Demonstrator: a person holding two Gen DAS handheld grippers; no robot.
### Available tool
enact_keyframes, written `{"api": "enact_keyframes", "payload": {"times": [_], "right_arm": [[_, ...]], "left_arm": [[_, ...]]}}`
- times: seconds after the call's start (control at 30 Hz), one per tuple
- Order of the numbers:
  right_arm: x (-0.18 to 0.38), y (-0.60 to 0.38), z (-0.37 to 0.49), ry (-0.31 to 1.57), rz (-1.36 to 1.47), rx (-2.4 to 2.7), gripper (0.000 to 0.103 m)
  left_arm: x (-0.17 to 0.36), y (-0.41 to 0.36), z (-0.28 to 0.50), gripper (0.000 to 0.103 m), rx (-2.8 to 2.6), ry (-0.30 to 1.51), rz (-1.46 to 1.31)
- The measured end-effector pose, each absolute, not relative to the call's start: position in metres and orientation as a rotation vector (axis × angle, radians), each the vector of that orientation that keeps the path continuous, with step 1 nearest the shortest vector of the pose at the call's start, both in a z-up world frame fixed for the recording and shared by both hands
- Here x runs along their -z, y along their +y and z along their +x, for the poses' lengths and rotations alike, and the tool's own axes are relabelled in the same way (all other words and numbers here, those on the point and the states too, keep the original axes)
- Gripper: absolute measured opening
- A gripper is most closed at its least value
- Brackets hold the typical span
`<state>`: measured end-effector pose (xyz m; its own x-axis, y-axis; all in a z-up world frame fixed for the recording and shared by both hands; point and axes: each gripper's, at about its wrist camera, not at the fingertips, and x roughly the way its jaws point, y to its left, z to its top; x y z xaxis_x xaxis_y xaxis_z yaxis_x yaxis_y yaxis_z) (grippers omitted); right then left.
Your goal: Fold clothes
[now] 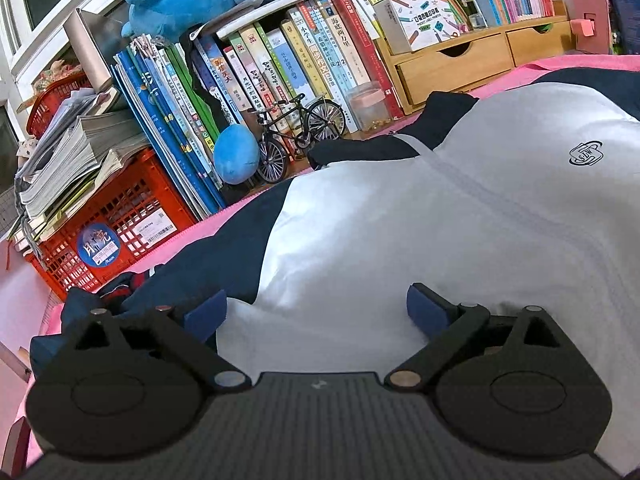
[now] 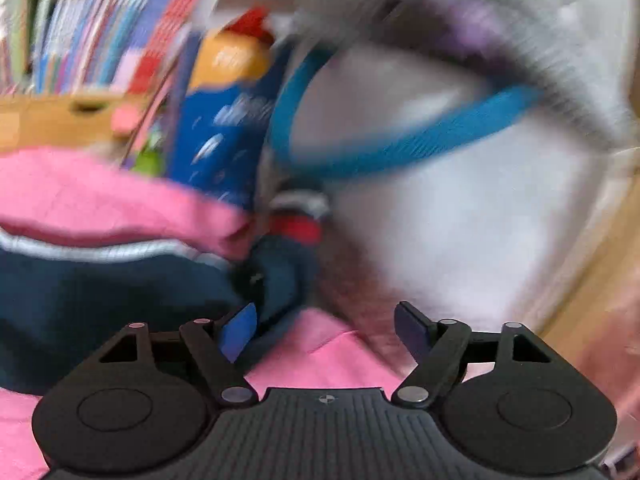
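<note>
At the bottom of the left wrist view the left gripper [image 1: 316, 312] stands with jaws wide apart, nothing pinched, over the white and navy jacket [image 1: 460, 208] spread across the pink cover [image 1: 560, 65]. The right gripper [image 2: 325, 330] is parted too, empty, above pink cloth in a blurred frame. Beyond, upper left, are books [image 1: 256, 68] and a toy bicycle [image 1: 298, 140].

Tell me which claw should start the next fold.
Left, probably. The left claw is open right over the jacket; the right claw, also open, is over pink cloth beside it, its view blurred.
</note>
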<state>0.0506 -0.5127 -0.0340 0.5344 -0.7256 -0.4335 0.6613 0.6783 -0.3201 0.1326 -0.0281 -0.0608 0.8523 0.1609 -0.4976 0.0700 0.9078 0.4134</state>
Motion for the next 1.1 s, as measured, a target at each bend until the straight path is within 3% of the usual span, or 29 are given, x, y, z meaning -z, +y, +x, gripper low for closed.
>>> {"api": "enact_keyframes", "payload": {"times": [0.07,0.17,0.23,0.3,0.4,0.47,0.57,0.6,0.63,0.67,0.87,0.97,1.1], "right_arm": [[0.013,-0.483,0.041,0.482,-0.098,0.723,0.080],[0.003,-0.436,0.070,0.494,0.008,0.306,0.079],[0.010,-0.400,0.104,0.537,0.050,0.099,0.073],[0.025,-0.377,0.150,0.600,0.063,0.047,0.061],[0.051,-0.352,0.215,0.708,0.072,-0.025,0.053],[0.069,-0.340,0.249,0.705,-0.073,-0.043,0.054],[0.080,-0.341,0.285,0.624,-0.246,0.176,0.079],[0.080,-0.347,0.297,0.629,-0.237,0.245,0.080],[0.074,-0.354,0.305,0.663,-0.170,0.280,0.070],[0.065,-0.356,0.306,0.687,-0.120,0.307,0.051],[0.039,-0.302,0.242,0.625,-0.113,-0.005,0.062],[0.056,-0.271,0.229,0.687,-0.156,-0.087,0.077],[0.078,-0.241,0.212,0.672,-0.183,-0.064,0.087]], "left_arm": [[0.061,-0.029,0.132,0.098,-0.051,0.551,0.439],[0.061,-0.029,0.132,0.099,-0.051,0.551,0.438],[0.060,-0.027,0.132,0.099,-0.047,0.556,0.426],[0.060,-0.023,0.131,0.101,-0.047,0.566,0.399],[0.059,-0.010,0.132,0.103,-0.030,0.594,0.324],[0.059,-0.001,0.134,0.103,-0.010,0.617,0.262],[0.059,0.008,0.137,0.103,0.010,0.638,0.205],[0.059,0.008,0.137,0.103,0.011,0.638,0.202],[0.059,0.007,0.137,0.103,0.010,0.637,0.204],[0.060,0.007,0.136,0.103,0.009,0.635,0.207],[0.060,0.011,0.137,0.103,0.019,0.641,0.183],[0.060,0.013,0.137,0.103,0.024,0.645,0.173],[0.051,0.020,0.130,0.103,-0.029,0.622,0.201]]}}
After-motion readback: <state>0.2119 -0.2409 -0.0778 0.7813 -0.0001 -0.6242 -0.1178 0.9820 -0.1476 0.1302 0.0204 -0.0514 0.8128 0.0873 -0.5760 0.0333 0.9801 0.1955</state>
